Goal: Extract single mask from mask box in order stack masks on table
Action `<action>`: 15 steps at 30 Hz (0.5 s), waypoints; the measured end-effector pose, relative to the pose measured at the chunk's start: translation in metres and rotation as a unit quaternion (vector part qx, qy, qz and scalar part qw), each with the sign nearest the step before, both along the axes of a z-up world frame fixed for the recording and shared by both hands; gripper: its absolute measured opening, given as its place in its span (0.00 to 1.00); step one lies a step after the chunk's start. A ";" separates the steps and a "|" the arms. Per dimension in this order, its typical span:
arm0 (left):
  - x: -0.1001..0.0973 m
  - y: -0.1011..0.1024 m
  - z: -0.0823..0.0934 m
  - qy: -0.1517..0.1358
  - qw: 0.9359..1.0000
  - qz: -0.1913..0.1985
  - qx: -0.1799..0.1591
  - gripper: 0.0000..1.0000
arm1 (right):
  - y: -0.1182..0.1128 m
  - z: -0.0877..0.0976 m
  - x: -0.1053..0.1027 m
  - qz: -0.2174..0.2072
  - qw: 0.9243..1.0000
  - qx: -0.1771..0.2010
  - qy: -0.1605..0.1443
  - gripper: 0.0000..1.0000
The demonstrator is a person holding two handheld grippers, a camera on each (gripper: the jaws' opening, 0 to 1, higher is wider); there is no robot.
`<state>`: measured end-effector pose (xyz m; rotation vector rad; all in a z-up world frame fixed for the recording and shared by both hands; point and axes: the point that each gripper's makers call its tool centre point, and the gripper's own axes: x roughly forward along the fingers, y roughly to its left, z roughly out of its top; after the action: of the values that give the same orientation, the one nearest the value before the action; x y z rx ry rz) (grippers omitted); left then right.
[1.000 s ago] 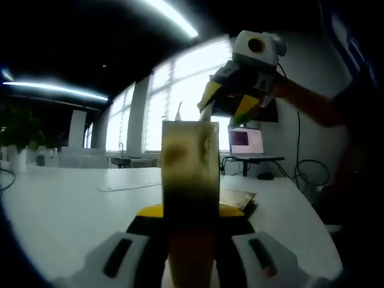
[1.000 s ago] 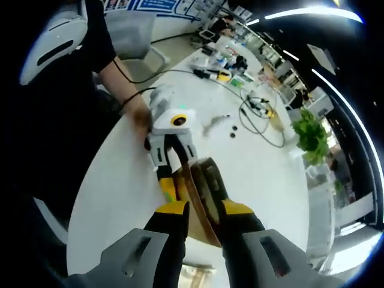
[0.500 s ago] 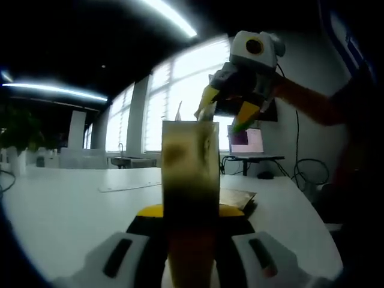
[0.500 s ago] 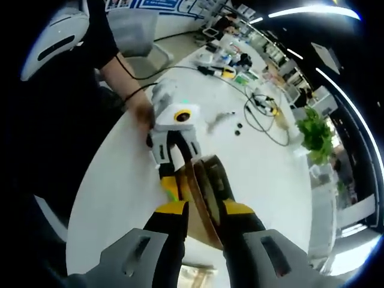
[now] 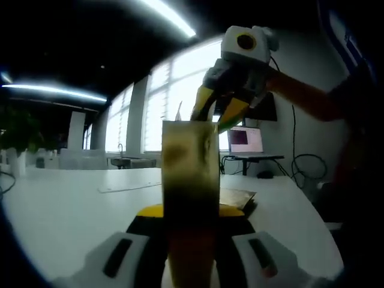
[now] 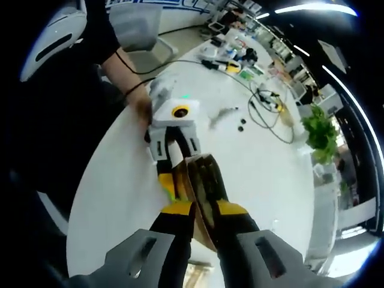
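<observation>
In the left gripper view a tall brown mask box [image 5: 189, 180] stands upright with my left gripper [image 5: 189, 213] shut on its lower part. A thin white edge [image 5: 179, 111] sticks up from the box top. My right gripper [image 5: 216, 114] hangs just above the box's top right corner, its yellow fingers apart with nothing seen between them. In the right gripper view I look down on the same box [image 6: 204, 180], gripped from the far side by the left gripper [image 6: 177, 174]. The right gripper [image 6: 204, 210] has one jaw on each side of the box's near edge.
The white table [image 5: 60, 204] [image 6: 264, 162] carries a flat brown item [image 5: 237, 197] behind the box and a thin sheet [image 5: 129, 187] to its left. A laptop [image 5: 246, 143] stands at the back. Cables [image 6: 270, 108] and a green plant [image 6: 321, 135] lie at the far end. A person's arm [image 5: 306, 99] reaches in from the right.
The right gripper has risen and shifted a little left above the box top. In its own view its jaws stand slightly closer together. The left gripper and box stay still.
</observation>
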<state>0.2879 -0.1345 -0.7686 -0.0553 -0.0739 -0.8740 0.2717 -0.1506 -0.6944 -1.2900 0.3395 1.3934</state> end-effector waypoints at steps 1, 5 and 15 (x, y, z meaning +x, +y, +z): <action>0.000 0.000 0.000 0.000 1.000 0.000 0.000 0.31 | 0.000 0.000 0.000 0.000 1.000 -0.001 0.003 0.10; 0.000 0.000 0.000 0.000 1.000 0.000 0.000 0.31 | 0.001 -0.003 -0.002 -0.002 1.000 -0.008 0.008 0.10; -0.001 0.000 0.000 0.000 1.000 0.000 0.000 0.31 | 0.007 -0.006 -0.002 -0.005 0.999 -0.032 0.020 0.07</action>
<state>0.2873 -0.1347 -0.7682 -0.0557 -0.0743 -0.8736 0.2700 -0.1440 -0.7005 -1.3109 0.4205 1.4112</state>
